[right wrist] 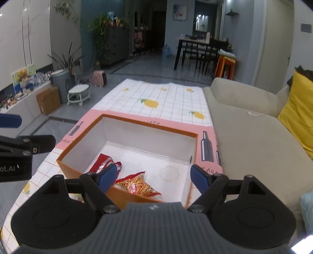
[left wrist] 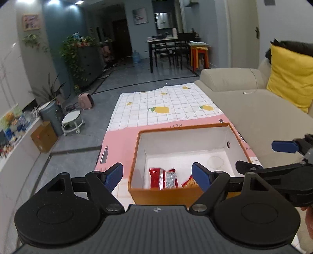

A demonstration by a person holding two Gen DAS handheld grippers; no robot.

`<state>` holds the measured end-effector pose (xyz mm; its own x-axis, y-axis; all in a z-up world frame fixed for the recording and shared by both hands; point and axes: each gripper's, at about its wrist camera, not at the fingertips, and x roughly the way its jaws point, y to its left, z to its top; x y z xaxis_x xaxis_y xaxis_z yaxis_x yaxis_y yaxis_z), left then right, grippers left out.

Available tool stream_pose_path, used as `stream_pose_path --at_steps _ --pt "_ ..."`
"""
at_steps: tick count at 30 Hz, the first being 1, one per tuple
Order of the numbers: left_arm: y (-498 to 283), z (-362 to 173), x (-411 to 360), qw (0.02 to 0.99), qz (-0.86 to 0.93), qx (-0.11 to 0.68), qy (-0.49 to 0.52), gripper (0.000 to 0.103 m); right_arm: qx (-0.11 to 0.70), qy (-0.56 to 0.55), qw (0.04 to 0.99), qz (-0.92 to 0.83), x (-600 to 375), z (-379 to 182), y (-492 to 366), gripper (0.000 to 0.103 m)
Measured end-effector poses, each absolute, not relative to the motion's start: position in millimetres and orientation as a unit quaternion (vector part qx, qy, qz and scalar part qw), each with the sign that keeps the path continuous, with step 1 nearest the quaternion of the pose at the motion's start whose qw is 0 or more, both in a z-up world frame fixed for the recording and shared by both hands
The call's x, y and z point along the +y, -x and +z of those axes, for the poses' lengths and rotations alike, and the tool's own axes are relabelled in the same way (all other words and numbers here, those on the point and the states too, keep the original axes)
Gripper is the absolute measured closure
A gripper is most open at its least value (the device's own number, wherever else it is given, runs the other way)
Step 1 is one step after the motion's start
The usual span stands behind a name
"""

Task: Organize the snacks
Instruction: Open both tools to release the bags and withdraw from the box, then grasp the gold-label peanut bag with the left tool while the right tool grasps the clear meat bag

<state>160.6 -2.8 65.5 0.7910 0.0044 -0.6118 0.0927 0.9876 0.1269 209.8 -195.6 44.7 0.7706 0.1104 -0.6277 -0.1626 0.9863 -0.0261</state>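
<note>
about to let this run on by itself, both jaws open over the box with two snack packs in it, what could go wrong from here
1. The orange box sits near the table's front edge, so a bump from the left gripper or right gripper might shove it off.
2. The two grippers are close together above the box and could clash.
3. The red packet and the chip bag lie bunched in the near corner, so another pack dropped there may pile up rather than lie flat.

A dim living room opening onto a dining corner

We see a grey tiled floor (left wrist: 125, 76), a beige sofa (left wrist: 254, 109) with a yellow cushion (left wrist: 291, 78) at right, a dark dining table (left wrist: 162, 42) at upper centre, leafy plants (left wrist: 72, 52) on a cabinet at left, and ceiling spotlights (left wrist: 53, 2) at upper left.
</note>
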Motion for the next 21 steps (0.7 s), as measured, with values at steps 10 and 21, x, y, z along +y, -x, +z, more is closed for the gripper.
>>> stream_pose_path --at_steps 10,21 --pt "-112 26 18 0.93 -0.016 0.366 0.018 0.01 0.332 0.029 0.941 0.062 -210 20 -135 0.023" --pt "-88 -10 16 0.905 -0.018 0.422 0.045 0.011 0.348 0.031 0.935 0.065 -224 -15 -89 0.023"
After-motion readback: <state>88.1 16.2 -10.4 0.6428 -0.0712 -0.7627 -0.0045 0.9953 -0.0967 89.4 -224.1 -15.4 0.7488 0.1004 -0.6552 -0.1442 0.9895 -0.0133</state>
